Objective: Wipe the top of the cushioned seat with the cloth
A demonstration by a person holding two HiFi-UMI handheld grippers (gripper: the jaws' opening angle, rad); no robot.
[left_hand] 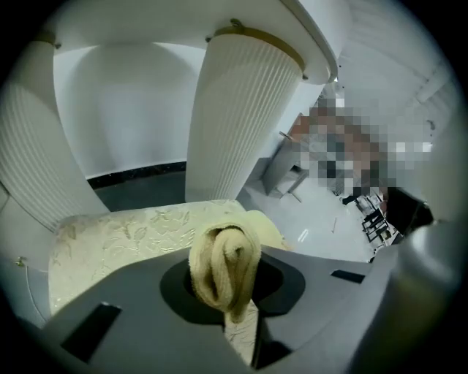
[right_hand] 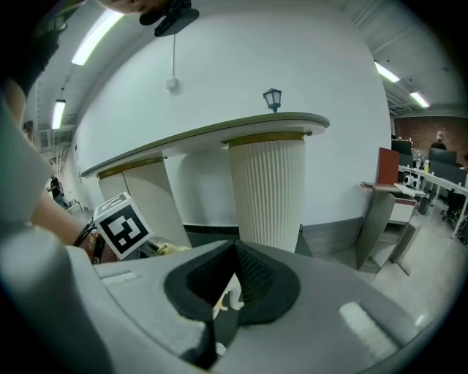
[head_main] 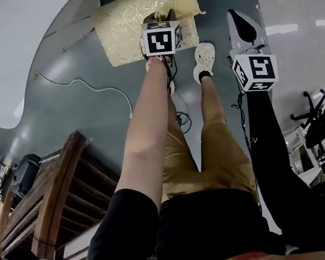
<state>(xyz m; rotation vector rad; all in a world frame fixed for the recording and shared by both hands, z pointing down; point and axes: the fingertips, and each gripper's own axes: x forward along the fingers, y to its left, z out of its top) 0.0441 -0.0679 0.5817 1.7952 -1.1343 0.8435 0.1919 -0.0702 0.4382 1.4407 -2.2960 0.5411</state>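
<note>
The square cushioned seat in pale gold leaf-patterned fabric stands on the grey floor. The bare left arm stretches straight down to it. The left gripper has its fingers clamped on a bunched pale yellow terry cloth at the seat's right edge. The right gripper is held aside, fingers together and empty.

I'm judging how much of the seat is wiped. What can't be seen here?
Head view: the cube on the left gripper hides where the cloth meets the seat.
Left gripper view: cloth and jaws cover the seat's near part.
Right gripper view: the body of the right gripper hides nearly all of the seat.
All views: dirt is too small to tell.
</note>
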